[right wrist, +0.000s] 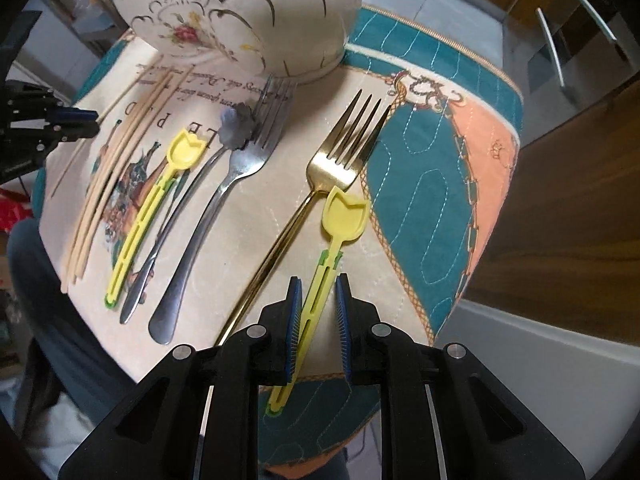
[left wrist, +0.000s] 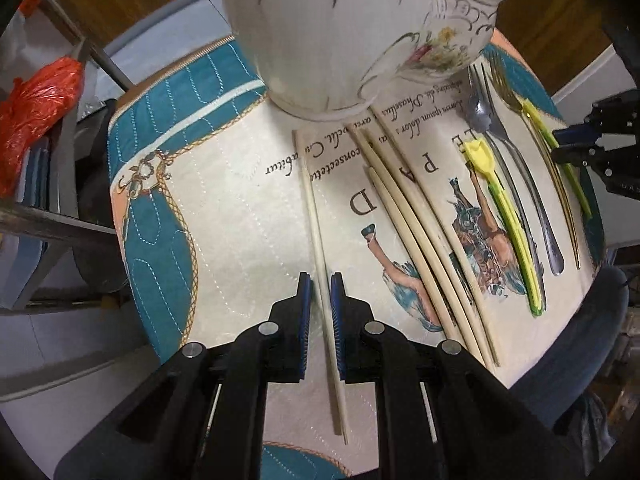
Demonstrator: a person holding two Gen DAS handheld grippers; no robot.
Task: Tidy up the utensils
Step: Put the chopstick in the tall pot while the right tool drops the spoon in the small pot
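Wooden chopstick (left wrist: 320, 240) lies alone on mat (left wrist: 248, 216), between apart jaws of left gripper (left wrist: 319, 320), not yet clamped; likely bound for chopstick group (left wrist: 420, 248). Right gripper (right wrist: 317, 322) straddles yellow pick (right wrist: 326, 276) beside gold fork (right wrist: 304, 208), jaws apart, probably to join other pick (right wrist: 152, 208).

Chopsticks (left wrist: 416, 248), forks (right wrist: 224, 184), yellow scoops (right wrist: 320, 276), lying flat

I see a cream mat (left wrist: 240, 216) with teal quilted borders, peach corners and gold rope print, a white floral vase (left wrist: 320, 32) with gilt scallops, pale chopsticks (left wrist: 420, 232), yellow-green spoons (right wrist: 340, 216), silver (right wrist: 224, 200) and gold forks (right wrist: 320, 176).
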